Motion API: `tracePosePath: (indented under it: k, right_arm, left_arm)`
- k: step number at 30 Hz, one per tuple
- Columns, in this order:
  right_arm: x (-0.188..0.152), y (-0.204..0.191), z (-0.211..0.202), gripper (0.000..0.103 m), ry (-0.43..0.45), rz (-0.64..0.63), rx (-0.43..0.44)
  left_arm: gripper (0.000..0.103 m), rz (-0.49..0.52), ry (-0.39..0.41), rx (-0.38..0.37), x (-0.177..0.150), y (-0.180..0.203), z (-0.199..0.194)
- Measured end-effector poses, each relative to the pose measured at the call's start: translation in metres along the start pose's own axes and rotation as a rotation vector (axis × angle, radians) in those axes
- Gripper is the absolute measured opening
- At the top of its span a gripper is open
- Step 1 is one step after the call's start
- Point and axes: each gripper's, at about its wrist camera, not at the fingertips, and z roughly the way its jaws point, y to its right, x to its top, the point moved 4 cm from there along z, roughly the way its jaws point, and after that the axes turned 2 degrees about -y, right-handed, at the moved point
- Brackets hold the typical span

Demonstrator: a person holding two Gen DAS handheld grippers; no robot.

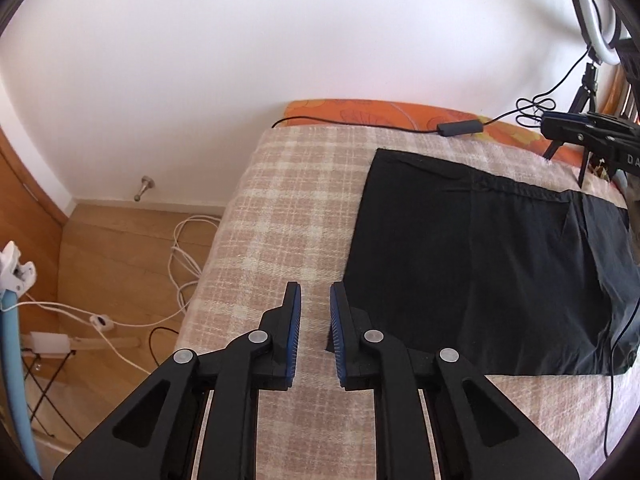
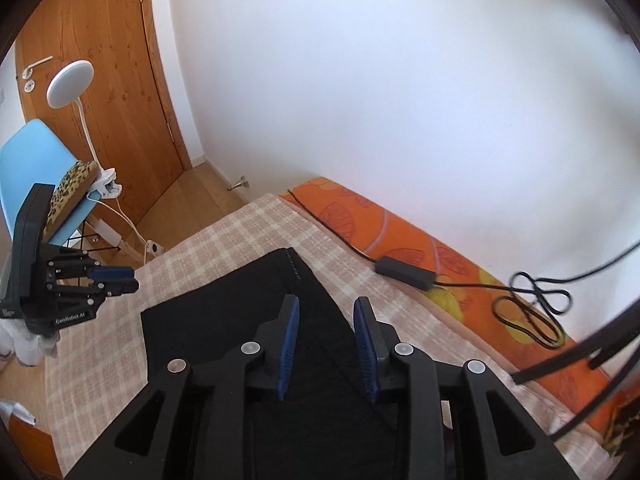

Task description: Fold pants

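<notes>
Black pants (image 1: 480, 264) lie folded into a flat rectangle on a beige checked blanket (image 1: 288, 216); they also show in the right wrist view (image 2: 248, 320). My left gripper (image 1: 315, 292) is open and empty, just above the blanket beside the pants' near left corner. My right gripper (image 2: 326, 306) is open and empty, hovering over the pants. The right gripper shows at the far right of the left wrist view (image 1: 592, 132). The left gripper shows at the left of the right wrist view (image 2: 120, 276).
An orange flowered sheet (image 2: 404, 236) runs along the wall with a black power adapter (image 2: 404, 272) and coiled cable (image 2: 532, 308) on it. A tripod leg (image 2: 576, 360) stands at the right. A blue chair (image 2: 36, 168), clip lamp (image 2: 70, 82), floor cables (image 1: 180, 264) and wooden door (image 2: 120, 80) are left of the bed.
</notes>
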Motion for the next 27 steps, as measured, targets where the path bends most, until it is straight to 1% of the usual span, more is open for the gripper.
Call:
tracePosePath:
  k: [2,4,5,9,12,14,15,17,19,20,21,23,25,26,27]
  right_arm:
    - [-0.016,0.011,-0.033,0.031,0.008,0.024,-0.018]
    - [-0.034,0.022,-0.066,0.032,0.011,0.043,-0.042]
    - [-0.044,0.028,-0.082,0.032,0.015,0.050,-0.061]
    - [-0.087,0.054,-0.143,0.033,0.007,0.101,-0.146]
    - [-0.126,0.074,-0.188,0.035,0.006,0.167,-0.205]
    - [-0.156,0.086,-0.216,0.037,-0.003,0.202,-0.270]
    - [-0.173,0.093,-0.229,0.037,-0.013,0.224,-0.311]
    - [-0.207,0.108,-0.254,0.039,-0.031,0.279,-0.366]
    - [-0.242,0.127,-0.276,0.046,-0.051,0.359,-0.405]
    - [-0.258,0.136,-0.285,0.052,-0.061,0.400,-0.427]
    - [-0.273,0.144,-0.295,0.055,-0.065,0.439,-0.449]
    - [-0.301,0.162,-0.309,0.055,-0.077,0.524,-0.483]
    - [-0.325,0.175,-0.315,0.055,-0.096,0.599,-0.491]
    - [-0.334,0.181,-0.317,0.055,-0.099,0.627,-0.489]
    - [-0.342,0.184,-0.318,0.055,-0.101,0.650,-0.490]
  left_arm:
    - [0.013,0.032,0.023,-0.014,0.002,0.019,-0.011]
    - [0.013,0.077,0.058,-0.019,0.002,0.045,-0.025]
    - [0.013,0.095,0.072,-0.034,0.003,0.058,-0.030]
    - [0.013,0.148,0.122,-0.126,0.002,0.116,-0.053]
    - [0.013,0.199,0.137,-0.196,-0.005,0.163,-0.066]
    - [0.014,0.242,0.128,-0.247,-0.012,0.196,-0.070]
    - [0.017,0.265,0.121,-0.271,-0.016,0.212,-0.071]
    - [0.021,0.323,0.099,-0.318,-0.025,0.244,-0.071]
    - [0.022,0.360,0.083,-0.353,-0.035,0.275,-0.074]
    - [0.022,0.382,0.063,-0.377,-0.041,0.291,-0.072]
    - [0.022,0.405,0.049,-0.392,-0.046,0.305,-0.072]
    - [0.023,0.446,0.029,-0.406,-0.058,0.331,-0.070]
    - [0.030,0.498,0.013,-0.414,-0.072,0.353,-0.069]
    - [0.037,0.527,0.017,-0.404,-0.078,0.362,-0.069]
    - [0.039,0.551,0.020,-0.400,-0.086,0.367,-0.072]
